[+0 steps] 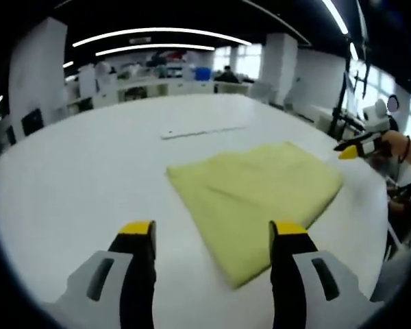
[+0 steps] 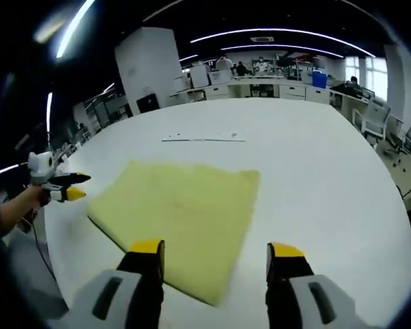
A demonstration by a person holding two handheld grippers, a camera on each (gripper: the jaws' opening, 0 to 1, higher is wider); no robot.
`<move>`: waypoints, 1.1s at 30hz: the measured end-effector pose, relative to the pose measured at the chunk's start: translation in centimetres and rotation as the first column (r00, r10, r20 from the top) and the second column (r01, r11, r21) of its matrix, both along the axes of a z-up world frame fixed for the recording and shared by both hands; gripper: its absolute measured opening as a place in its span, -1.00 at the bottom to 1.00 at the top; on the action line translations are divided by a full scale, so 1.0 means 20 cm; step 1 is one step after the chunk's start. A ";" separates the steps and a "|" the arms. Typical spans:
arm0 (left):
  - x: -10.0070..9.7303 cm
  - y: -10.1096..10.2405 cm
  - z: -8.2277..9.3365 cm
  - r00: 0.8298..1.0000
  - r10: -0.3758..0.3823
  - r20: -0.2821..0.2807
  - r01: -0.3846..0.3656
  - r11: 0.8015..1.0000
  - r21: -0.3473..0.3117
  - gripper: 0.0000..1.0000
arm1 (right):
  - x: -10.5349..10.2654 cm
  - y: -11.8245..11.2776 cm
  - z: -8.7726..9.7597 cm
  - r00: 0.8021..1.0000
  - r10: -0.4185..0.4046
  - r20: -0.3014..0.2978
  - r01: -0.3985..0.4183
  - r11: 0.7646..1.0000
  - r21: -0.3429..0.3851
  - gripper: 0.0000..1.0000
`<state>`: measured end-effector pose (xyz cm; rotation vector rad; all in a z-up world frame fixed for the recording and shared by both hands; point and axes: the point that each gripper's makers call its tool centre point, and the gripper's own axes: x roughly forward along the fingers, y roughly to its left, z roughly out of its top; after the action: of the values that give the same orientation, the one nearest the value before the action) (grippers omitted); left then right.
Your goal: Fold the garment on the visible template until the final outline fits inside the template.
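The yellow cloth [image 1: 257,195] lies folded flat on the white table [image 1: 89,171]. The left gripper [image 1: 214,236] hangs just above its near corner, jaws wide apart and holding nothing. The right gripper [image 2: 216,257] hangs over the cloth's near edge, jaws wide apart too.

We're in a big open-plan office or lab hall. Long curved ceiling light strips [image 2: 281,31] overhead, white square pillars [image 2: 151,68], rows of desks [image 2: 274,88] with clutter at the back, office chairs [image 2: 373,116] at the side, windows [image 1: 241,63] along the far wall. A wide white surface [image 2: 329,171] fills the foreground.
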<state>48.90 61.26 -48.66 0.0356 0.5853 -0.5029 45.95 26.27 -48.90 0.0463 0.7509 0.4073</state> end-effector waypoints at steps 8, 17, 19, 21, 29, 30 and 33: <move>-0.08 -0.02 -0.11 0.995 0.050 -0.082 -0.052 0.999 -0.015 -0.16 | -0.06 -0.02 -0.11 0.998 -0.034 -0.045 0.035 0.999 0.023 -0.29; -0.15 -0.03 -0.18 0.986 0.077 -0.147 -0.082 0.996 -0.031 -0.39 | -0.11 -0.03 -0.21 0.994 -0.069 -0.083 0.073 0.996 0.055 -0.45; -0.17 -0.03 -0.20 0.980 0.095 -0.174 -0.105 0.993 -0.046 -0.45 | -0.11 -0.03 -0.21 0.993 -0.078 -0.088 0.084 0.994 0.068 -0.49; -0.17 -0.03 -0.20 0.978 0.100 -0.182 -0.113 0.992 -0.060 -0.49 | -0.11 -0.03 -0.21 0.993 -0.079 -0.087 0.085 0.994 0.071 -0.53; -0.19 -0.05 -0.19 0.976 0.098 -0.193 -0.109 0.993 -0.045 -0.68 | -0.11 -0.02 -0.19 0.990 -0.104 -0.092 0.112 0.989 0.092 -0.79; -0.19 -0.05 -0.20 0.976 0.097 -0.194 -0.106 0.994 -0.037 -0.69 | -0.12 -0.03 -0.20 0.990 -0.108 -0.096 0.116 0.990 0.085 -0.84; -0.20 -0.05 -0.22 0.971 0.086 -0.225 -0.092 0.996 -0.020 -0.74 | -0.13 -0.04 -0.21 0.986 -0.121 -0.113 0.130 0.988 0.080 -0.92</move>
<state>44.86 60.24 -53.10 -0.0767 0.7966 -0.4309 43.37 25.51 -53.14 0.1977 0.8315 0.3185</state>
